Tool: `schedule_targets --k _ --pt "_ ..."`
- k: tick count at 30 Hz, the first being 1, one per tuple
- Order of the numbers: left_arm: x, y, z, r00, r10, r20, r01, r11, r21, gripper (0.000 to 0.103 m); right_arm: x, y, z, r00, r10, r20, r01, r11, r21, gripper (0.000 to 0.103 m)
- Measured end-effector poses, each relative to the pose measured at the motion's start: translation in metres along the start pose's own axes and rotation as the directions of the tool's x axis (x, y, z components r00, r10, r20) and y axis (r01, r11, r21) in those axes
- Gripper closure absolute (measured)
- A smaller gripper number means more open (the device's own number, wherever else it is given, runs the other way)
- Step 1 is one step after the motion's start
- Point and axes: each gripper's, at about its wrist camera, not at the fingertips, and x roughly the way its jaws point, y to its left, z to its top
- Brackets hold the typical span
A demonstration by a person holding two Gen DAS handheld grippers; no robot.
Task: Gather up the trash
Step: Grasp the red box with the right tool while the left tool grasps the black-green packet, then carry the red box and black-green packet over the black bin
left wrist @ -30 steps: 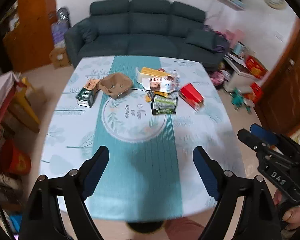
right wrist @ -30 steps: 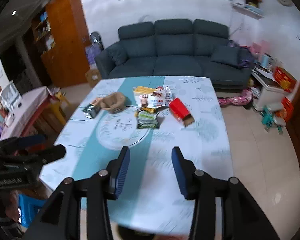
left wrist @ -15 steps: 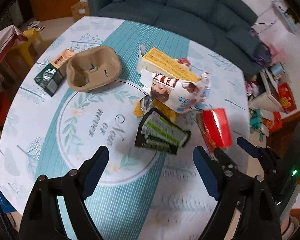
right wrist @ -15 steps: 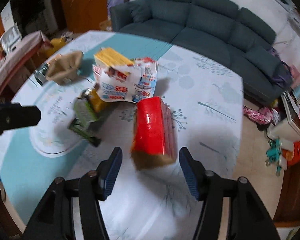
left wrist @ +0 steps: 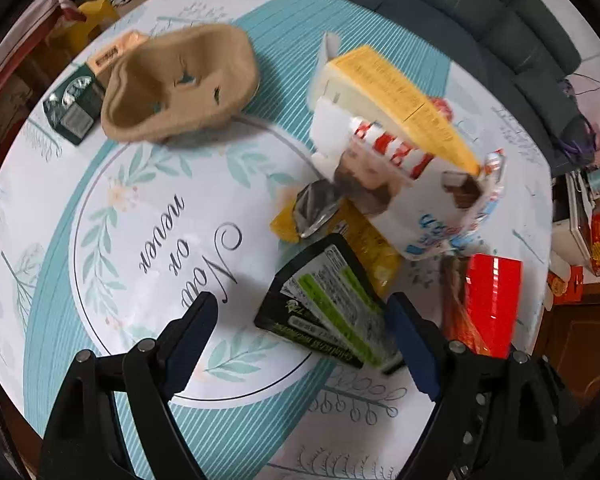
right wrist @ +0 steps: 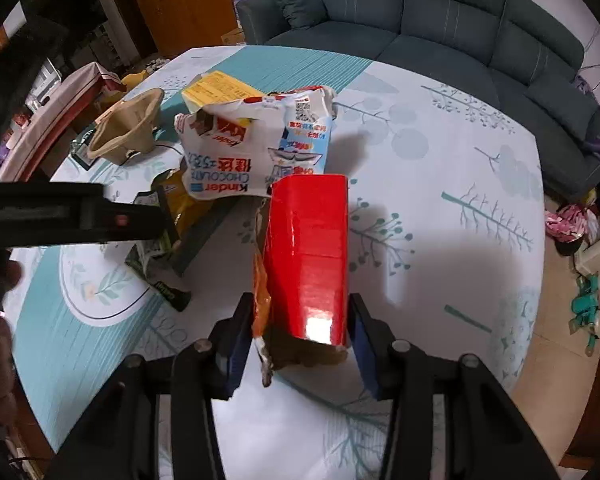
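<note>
Two grippers hovered over the patterned tablecloth (right wrist: 440,152). The right gripper (right wrist: 300,344) had its parted fingers bracketing the glossy red torn carton (right wrist: 308,248), contact unclear. The left gripper (left wrist: 302,334) gaped wide, empty, beside the black-and-green flat packet (left wrist: 324,304).

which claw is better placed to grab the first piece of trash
Right. The right claw already straddles the near end of the red box, a finger on each side. The left claw is open with the black-and-green wrapper only partly between its fingers.
</note>
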Motion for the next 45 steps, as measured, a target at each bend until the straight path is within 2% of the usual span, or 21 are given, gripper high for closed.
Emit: schedule_targets --k 8,15,18,20,23,25,29,36,45 --pt "0.011 0.0 -0.028 0.998 0.042 -0.043 -0.04 0.998 0.038 0.018 -0.009 0.005 -0.007 0.999 0.044 -0.003 -0.044 0.999 0.01 0.058" --pt "0.02 0.02 -0.052 0.994 0.085 -0.067 -0.081 0.995 0.053 0.018 -0.011 0.01 -0.015 0.998 0.066 -0.017 -0.065 0.998 0.026 0.059" --pt "0.021 0.025 -0.057 0.993 0.101 -0.056 -0.097 0.993 0.062 0.023 -0.008 0.015 -0.02 0.997 0.068 -0.033 -0.068 0.997 0.023 0.059" --pt "0.018 0.031 -0.061 0.993 0.11 -0.041 -0.106 0.991 0.078 0.031 -0.009 0.017 -0.024 0.997 0.069 -0.031 -0.068 0.997 0.025 0.059" --pt "0.014 0.036 -0.065 0.99 0.141 -0.012 -0.139 0.984 0.111 0.056 -0.011 0.022 -0.027 0.996 0.077 -0.034 -0.076 0.997 0.034 0.061" --pt "0.01 0.041 -0.067 0.992 0.123 0.001 -0.121 0.983 0.141 0.091 -0.012 0.026 -0.03 0.996 0.085 -0.036 -0.084 0.996 0.04 0.062" --pt "0.005 0.059 -0.071 0.996 0.089 -0.012 -0.087 0.986 0.142 0.091 -0.016 0.035 -0.035 0.994 0.107 -0.035 -0.104 0.992 0.065 0.063" --pt "-0.028 0.079 -0.099 0.995 0.086 0.053 -0.095 0.97 0.224 0.091 -0.03 0.063 -0.05 0.991 0.128 -0.033 -0.124 0.989 0.085 0.066" --pt "-0.078 0.151 -0.146 0.995 0.023 0.101 -0.052 0.953 0.297 0.092 -0.058 0.132 -0.089 0.991 0.131 -0.039 -0.126 0.985 0.117 0.066"
